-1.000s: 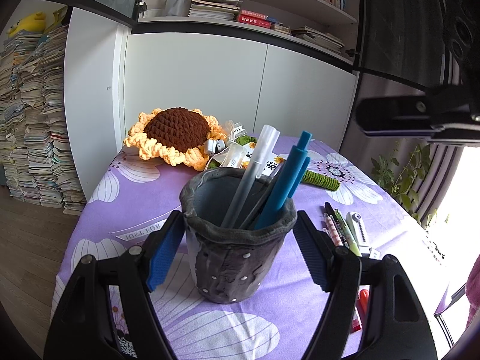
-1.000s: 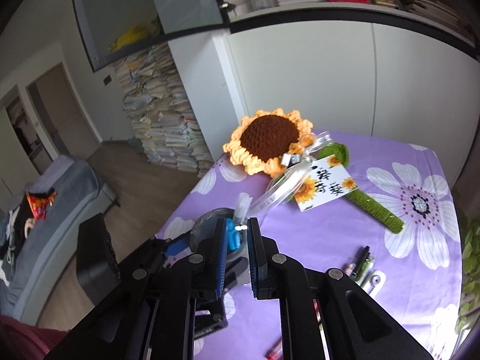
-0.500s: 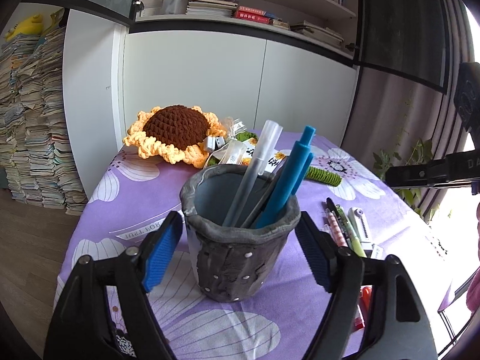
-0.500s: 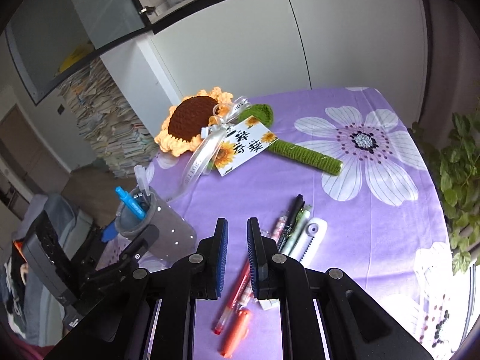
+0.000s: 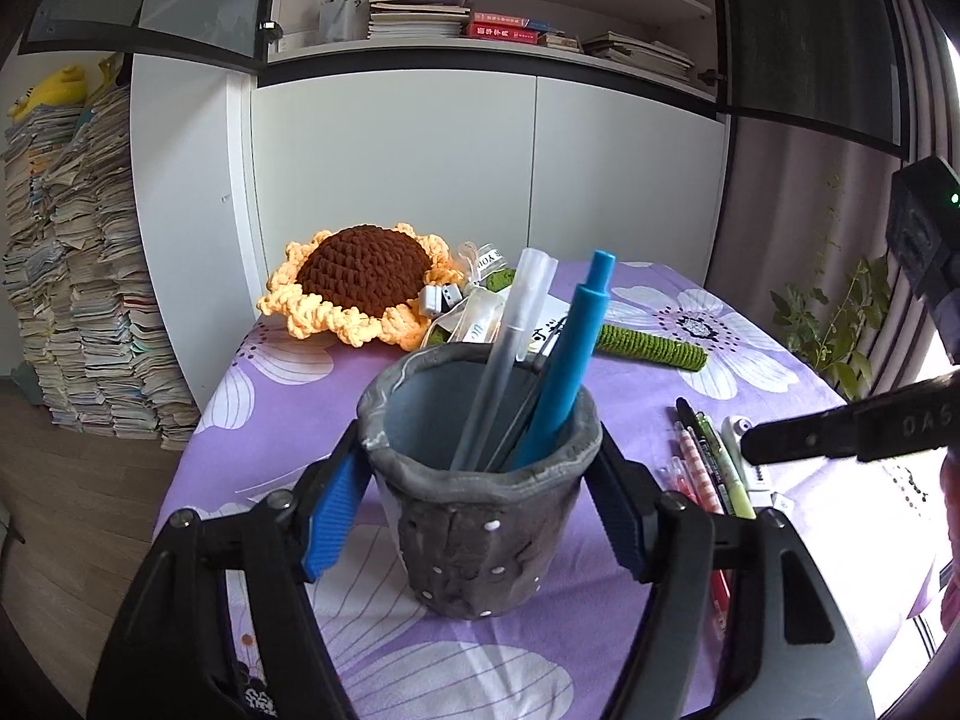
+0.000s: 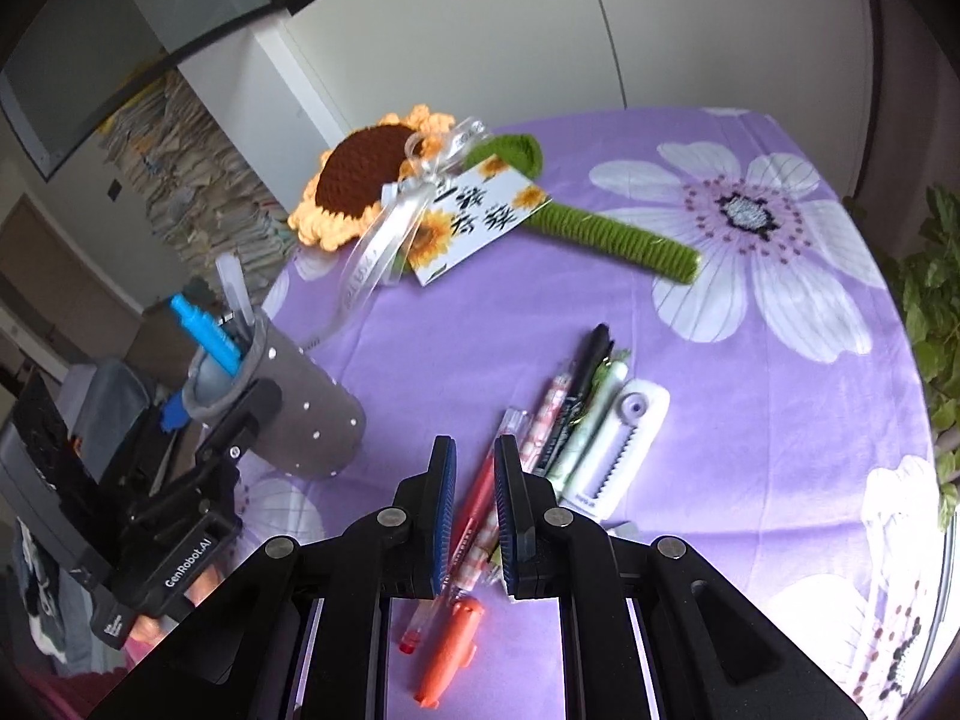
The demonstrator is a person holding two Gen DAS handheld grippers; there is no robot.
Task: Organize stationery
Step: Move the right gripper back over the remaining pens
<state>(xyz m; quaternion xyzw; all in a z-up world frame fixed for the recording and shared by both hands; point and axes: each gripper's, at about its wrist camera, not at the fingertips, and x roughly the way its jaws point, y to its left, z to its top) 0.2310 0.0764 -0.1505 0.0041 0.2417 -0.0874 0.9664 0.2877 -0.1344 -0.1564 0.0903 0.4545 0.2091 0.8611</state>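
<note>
A grey felt pen holder (image 5: 480, 516) stands on the purple flowered tablecloth with a blue pen (image 5: 564, 366) and a clear pen (image 5: 510, 348) in it. My left gripper (image 5: 480, 510) is shut on the holder, blue pads against both its sides; it also shows in the right wrist view (image 6: 288, 408). My right gripper (image 6: 474, 480) hovers above a row of loose pens (image 6: 558, 414), its jaws narrowly apart and empty, over a red pen (image 6: 474, 516). An orange marker (image 6: 450, 654) and a white correction tape (image 6: 618, 444) lie beside them.
A crocheted sunflower (image 6: 360, 180) with a green stem and a card (image 6: 474, 216) lies at the back of the table. White cabinets, bookshelves and stacked books (image 5: 78, 276) stand behind. A plant (image 6: 936, 300) is at the right.
My right gripper has swung from above the pen holder to the right and down over the loose pens. My left gripper has closed in from beside the holder onto its sides.
</note>
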